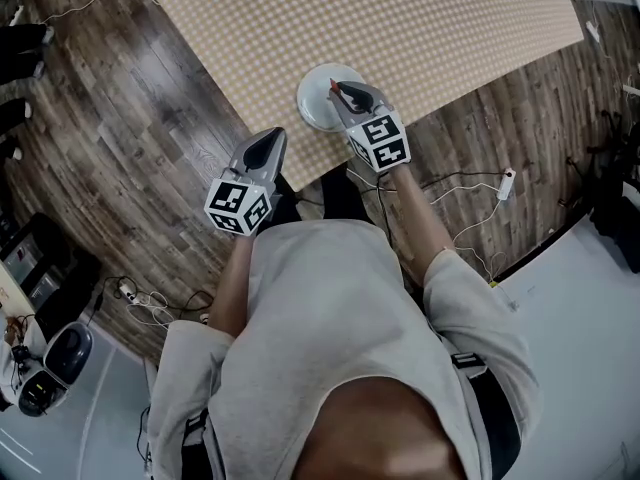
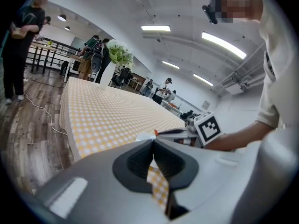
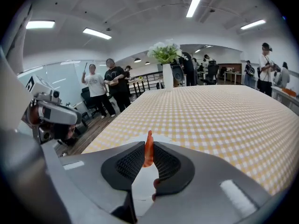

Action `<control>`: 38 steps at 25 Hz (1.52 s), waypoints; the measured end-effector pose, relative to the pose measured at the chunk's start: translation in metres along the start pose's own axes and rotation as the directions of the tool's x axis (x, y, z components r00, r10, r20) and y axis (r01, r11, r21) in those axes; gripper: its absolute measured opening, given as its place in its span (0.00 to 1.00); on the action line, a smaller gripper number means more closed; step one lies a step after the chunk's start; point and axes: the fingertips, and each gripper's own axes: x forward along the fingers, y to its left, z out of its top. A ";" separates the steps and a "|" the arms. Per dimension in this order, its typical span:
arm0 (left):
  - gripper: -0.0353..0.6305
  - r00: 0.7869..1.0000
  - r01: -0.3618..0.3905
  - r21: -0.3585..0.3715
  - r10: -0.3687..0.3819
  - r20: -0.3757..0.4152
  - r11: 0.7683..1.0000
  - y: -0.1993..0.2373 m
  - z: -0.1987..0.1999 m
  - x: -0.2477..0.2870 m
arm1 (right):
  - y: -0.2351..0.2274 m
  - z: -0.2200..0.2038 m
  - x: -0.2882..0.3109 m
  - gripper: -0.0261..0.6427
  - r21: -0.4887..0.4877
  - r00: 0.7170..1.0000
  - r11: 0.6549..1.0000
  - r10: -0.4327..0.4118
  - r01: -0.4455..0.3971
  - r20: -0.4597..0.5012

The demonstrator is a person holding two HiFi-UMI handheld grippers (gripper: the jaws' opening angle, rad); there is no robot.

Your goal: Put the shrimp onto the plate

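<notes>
A white plate (image 1: 316,101) sits near the front edge of the table with the yellow-checked cloth (image 1: 400,18). My right gripper (image 1: 340,92) hangs over the plate, shut on an orange shrimp (image 3: 148,149) whose thin end sticks up between the jaw tips. The plate (image 3: 142,181) shows white below the jaws in the right gripper view. My left gripper (image 1: 266,149) is shut with nothing in it, off the table's edge to the left of the plate. In the left gripper view the plate (image 2: 145,136) and the right gripper (image 2: 161,132) with the shrimp appear ahead.
Dark wood floor (image 1: 130,128) surrounds the table. Cables and a power strip (image 1: 506,182) lie on the floor at the right. A vase of flowers (image 3: 165,59) stands at the table's far end, and several people (image 3: 104,87) stand around the room.
</notes>
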 end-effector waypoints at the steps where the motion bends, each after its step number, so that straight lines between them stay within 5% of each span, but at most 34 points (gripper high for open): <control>1: 0.07 1.000 -0.003 -0.002 0.003 0.002 1.000 0.001 0.000 -0.001 | 0.001 -0.001 0.002 0.13 -0.050 1.000 0.999 0.009 -0.010 -0.022; 5: 0.07 1.000 -0.013 -0.015 0.013 0.002 1.000 0.005 -0.003 -0.004 | 0.011 -0.007 0.008 0.13 -0.351 0.989 0.932 0.045 -0.093 -0.143; 9: 0.07 1.000 -0.017 -0.030 0.017 -0.002 0.999 0.008 -0.006 -0.004 | 0.021 -0.018 0.009 0.13 -0.623 0.953 0.749 0.038 -0.226 -0.300; 12: 0.07 1.000 -0.016 -0.031 0.016 -0.001 0.999 0.008 -0.005 -0.003 | 0.024 -0.026 0.009 0.13 -0.737 0.921 0.597 0.010 -0.318 -0.389; 14: 0.07 1.000 -0.020 -0.032 0.020 -0.002 0.999 0.009 -0.008 -0.005 | 0.026 -0.029 0.011 0.13 -0.754 0.906 0.550 0.009 -0.358 -0.423; 23: 0.07 0.999 -0.047 -0.049 0.047 0.005 0.998 0.016 -0.013 -0.014 | 0.027 -0.035 0.021 0.13 -0.677 0.865 0.591 0.075 -0.439 -0.496; 33: 0.07 0.998 -0.056 -0.053 0.056 0.010 0.997 0.022 -0.008 -0.015 | 0.022 -0.029 0.027 0.14 -0.621 0.875 0.670 0.092 -0.407 -0.475; 38: 0.07 0.998 -0.056 -0.046 0.057 0.019 0.997 0.018 -0.006 -0.019 | 0.021 -0.027 0.024 0.22 -0.593 0.879 0.700 0.105 -0.397 -0.465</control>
